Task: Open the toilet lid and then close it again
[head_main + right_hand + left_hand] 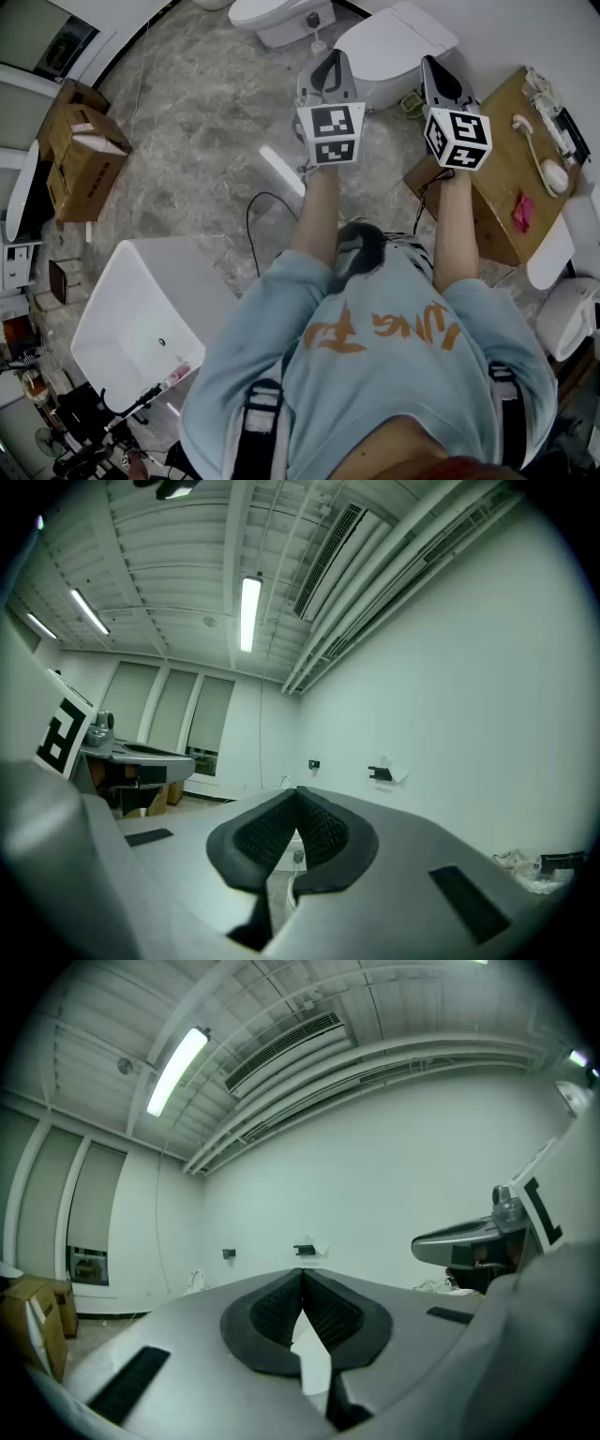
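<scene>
Both are pinched shut on nothing: left tool and right tool, held level side by side, likely a ready pose. Toilet lid lies closed just ahead.

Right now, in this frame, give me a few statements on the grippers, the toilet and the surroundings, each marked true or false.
1. The toilet lid is down. True.
2. The left gripper is shut and empty. True.
3. The right gripper is clamped on the toilet lid. False: it is shut on nothing, clear of the lid.
4. The cardboard boxes sit on the wooden table. False: the cardboard boxes stand on the floor, far from the wooden table.
</scene>
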The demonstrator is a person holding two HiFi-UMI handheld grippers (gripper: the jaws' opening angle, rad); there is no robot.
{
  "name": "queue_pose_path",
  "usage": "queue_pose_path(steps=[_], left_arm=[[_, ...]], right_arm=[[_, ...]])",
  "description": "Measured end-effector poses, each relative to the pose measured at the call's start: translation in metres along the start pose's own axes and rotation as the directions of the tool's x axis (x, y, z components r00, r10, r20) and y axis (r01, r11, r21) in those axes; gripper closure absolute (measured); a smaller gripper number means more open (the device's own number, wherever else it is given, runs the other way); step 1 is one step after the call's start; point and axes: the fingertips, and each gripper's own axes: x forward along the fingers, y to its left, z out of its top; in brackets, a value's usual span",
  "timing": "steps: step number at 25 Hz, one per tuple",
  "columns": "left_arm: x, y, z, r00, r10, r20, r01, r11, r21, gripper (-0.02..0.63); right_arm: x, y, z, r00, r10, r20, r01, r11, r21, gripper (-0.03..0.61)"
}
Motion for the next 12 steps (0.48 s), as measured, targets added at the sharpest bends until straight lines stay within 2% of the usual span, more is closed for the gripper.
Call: queue_pose_path(steps=[6,12], left_arm=[[0.012,0.011,-0.008,1.0,-0.013,-0.002,0.013,1.0,-0.021,0.589],[0.023,0.035,-0.026,1.0,0.007,-0.013,-0.007,0.998,-0.054,0.589]], right_arm=[[0.013,-0.001,0.005,0.999,-0.039,0.036,0.038,0.999,0.021,0.565],[0.026,-0.011,-0.007,0.995,-0.096,0.013,0.095,0.995,0.041,0.565]])
